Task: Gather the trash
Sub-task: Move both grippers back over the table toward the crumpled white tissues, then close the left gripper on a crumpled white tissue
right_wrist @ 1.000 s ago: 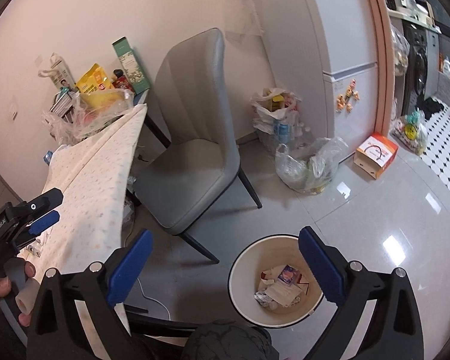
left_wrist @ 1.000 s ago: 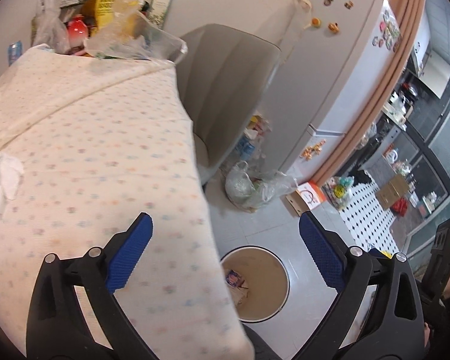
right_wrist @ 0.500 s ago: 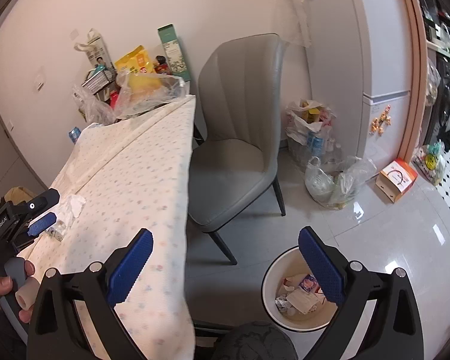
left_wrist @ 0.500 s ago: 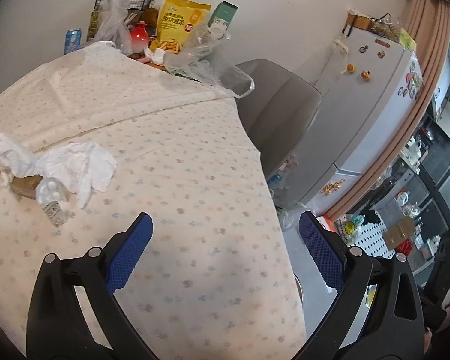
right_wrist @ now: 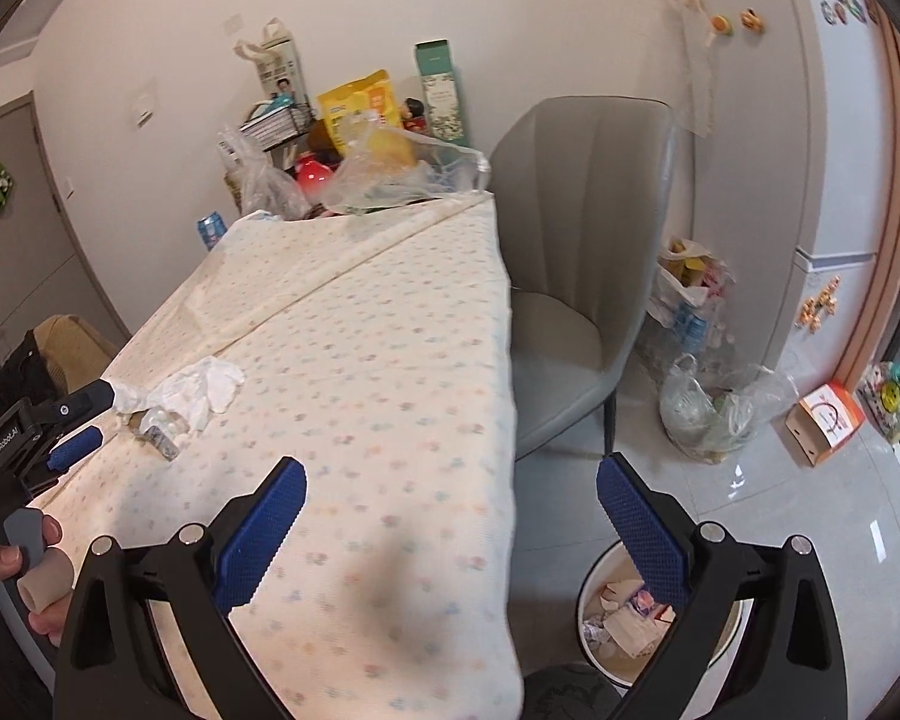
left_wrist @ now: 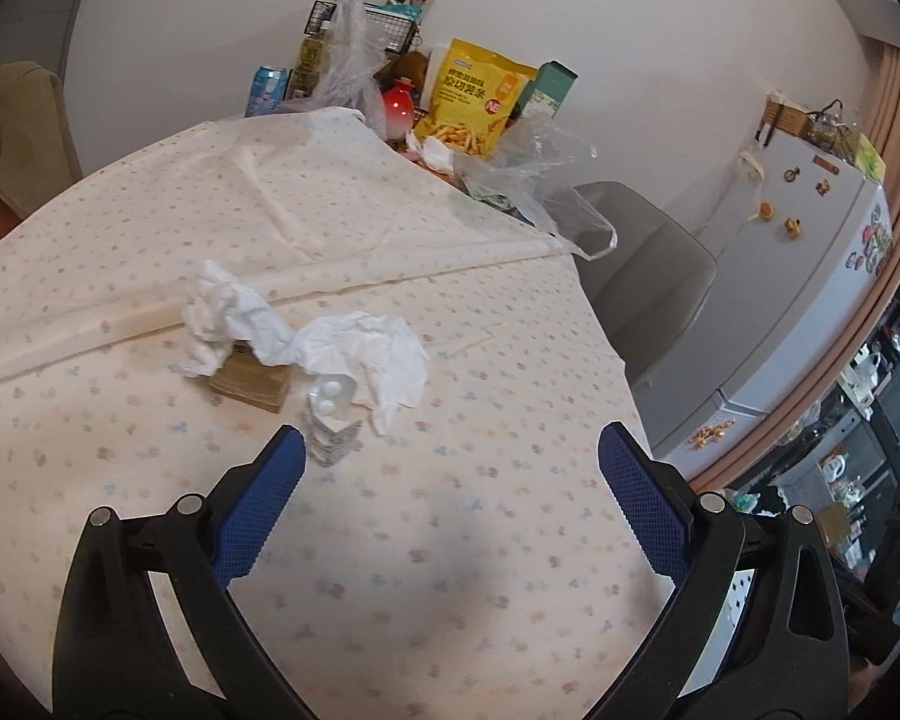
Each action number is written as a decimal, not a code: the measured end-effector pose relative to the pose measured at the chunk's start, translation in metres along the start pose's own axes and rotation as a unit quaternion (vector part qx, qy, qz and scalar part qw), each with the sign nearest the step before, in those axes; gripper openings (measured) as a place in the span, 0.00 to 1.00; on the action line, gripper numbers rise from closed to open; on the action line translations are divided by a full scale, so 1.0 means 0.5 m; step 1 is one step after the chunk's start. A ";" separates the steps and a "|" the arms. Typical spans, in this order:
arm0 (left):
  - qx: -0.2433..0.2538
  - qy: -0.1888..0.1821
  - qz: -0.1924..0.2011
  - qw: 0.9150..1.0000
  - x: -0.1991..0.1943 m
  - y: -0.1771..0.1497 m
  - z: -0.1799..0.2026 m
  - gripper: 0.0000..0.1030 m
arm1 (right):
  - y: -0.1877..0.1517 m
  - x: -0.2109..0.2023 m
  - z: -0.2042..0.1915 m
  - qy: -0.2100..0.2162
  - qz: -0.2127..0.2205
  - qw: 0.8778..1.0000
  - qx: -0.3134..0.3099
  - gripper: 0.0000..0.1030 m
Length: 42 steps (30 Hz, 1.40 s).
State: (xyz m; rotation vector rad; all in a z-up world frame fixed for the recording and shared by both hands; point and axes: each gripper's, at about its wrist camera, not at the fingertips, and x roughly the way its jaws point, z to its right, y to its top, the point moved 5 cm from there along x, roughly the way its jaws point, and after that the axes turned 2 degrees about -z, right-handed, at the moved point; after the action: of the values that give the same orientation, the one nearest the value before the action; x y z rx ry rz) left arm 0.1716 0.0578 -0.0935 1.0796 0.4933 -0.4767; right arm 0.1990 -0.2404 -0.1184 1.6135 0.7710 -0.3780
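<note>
Cream dotted tablecloth filling most of the left wrist frame, trash on it not yet collected. White round bin, lower right of the right wrist frame, already holding paper scraps and wrappers, so part of the job apparently done. Crumpled white tissues at centre left, draped over a brown cardboard piece, half hidden. Small clear blister pack just below, contents hard to make out. Left gripper spread wide, empty, low in frame near the pack. Right gripper likewise spread, empty, above table edge and bin. Bin's lower rim cut off.
</note>
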 end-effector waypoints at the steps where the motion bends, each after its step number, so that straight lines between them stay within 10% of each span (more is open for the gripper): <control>1: -0.003 0.006 0.004 1.000 -0.009 0.004 -0.016 0.94 | 0.003 0.003 -0.011 0.005 0.000 1.000 -0.005 0.92; 16: -0.048 0.048 0.039 0.997 -0.087 0.023 -0.176 0.94 | 0.027 0.025 -0.166 0.063 0.000 0.996 -0.055 0.92; 25: -0.069 0.063 0.036 0.995 -0.086 0.030 -0.256 0.76 | 0.015 0.030 -0.206 0.072 -0.009 0.996 -0.061 0.92; 42: -0.029 0.037 0.010 0.999 0.020 0.098 -0.172 0.75 | 0.030 -0.010 -0.161 0.076 -0.007 0.997 -0.026 0.92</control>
State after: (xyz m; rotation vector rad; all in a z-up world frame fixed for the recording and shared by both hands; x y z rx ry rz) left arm 0.1957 0.1539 -0.0980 1.0479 0.5580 -0.4046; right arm 0.1909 -0.1646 -0.0876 1.6020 0.9007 -0.2464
